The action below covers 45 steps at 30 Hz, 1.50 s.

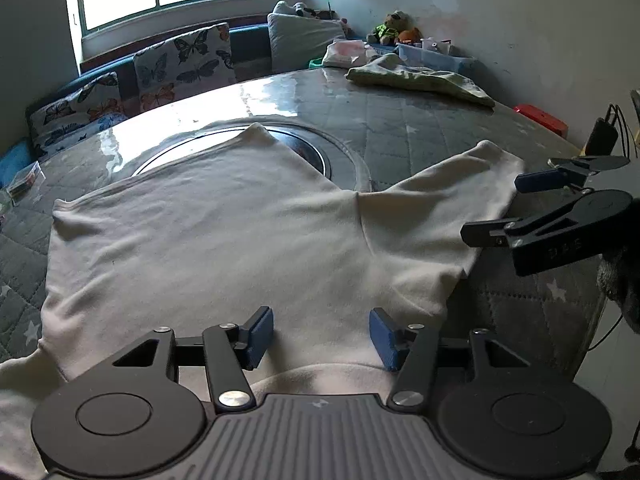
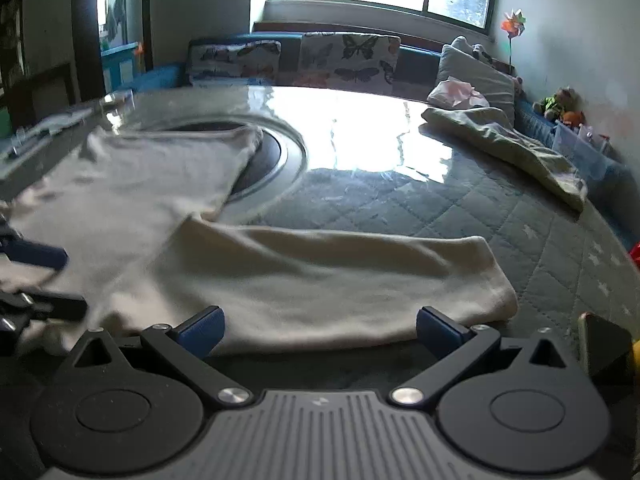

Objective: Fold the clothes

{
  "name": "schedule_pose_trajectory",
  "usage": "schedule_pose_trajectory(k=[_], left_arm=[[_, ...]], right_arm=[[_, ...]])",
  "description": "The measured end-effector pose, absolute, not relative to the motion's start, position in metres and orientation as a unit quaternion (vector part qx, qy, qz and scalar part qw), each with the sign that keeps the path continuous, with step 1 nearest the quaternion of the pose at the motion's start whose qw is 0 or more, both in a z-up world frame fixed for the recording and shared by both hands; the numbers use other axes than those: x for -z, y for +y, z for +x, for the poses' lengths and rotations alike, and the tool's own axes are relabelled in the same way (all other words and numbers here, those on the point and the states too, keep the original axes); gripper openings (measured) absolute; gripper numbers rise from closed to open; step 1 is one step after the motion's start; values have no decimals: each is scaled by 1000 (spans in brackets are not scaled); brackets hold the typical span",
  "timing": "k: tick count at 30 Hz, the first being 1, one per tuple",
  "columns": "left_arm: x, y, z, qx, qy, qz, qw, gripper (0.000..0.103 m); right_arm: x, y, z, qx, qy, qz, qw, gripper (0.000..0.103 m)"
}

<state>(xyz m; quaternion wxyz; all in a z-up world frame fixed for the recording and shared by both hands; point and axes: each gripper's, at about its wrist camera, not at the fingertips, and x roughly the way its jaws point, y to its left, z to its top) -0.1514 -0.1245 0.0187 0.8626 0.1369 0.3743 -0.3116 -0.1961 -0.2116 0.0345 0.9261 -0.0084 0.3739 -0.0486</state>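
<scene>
Two grippers were wide open, the left gripper over the white shirt spread flat on the tabletop, the right gripper beside its sleeve, probably ready to fold.

Left tool spread wide; right tool spread wide.

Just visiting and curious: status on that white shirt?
Left gripper open over collar. Right gripper open at sleeve. White shirt spread flat, unfolded. Nothing in the way.
</scene>
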Motion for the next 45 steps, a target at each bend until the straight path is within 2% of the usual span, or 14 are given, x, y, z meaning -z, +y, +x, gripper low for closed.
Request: schedule_pose_trajectory(k=[3,7,18,23,36,45], left_arm=[[-22,-127,-148,303,382,131,863,69],[-22,-129,-144,291,397,125,862,73],[-16,-132,-137,267,423,119,858,95],[-14,-134,-136,258,426,119,859,101],[-14,-133,-135,255,426,117,860,103],[-23,-129,-138,253,410,119,868,103]], right_arm=[[-35,-214,-195,50,363,16,930,103],[-28,-220,-190,49,357,41,932,103],[-17,-213,-190,63,354,29,933,103],[-19,-212,-187,68,365,30,928,103],[-28,-214,-190,74,362,34,928,102],[-41,-238,-192,106,352,51,928,93]])
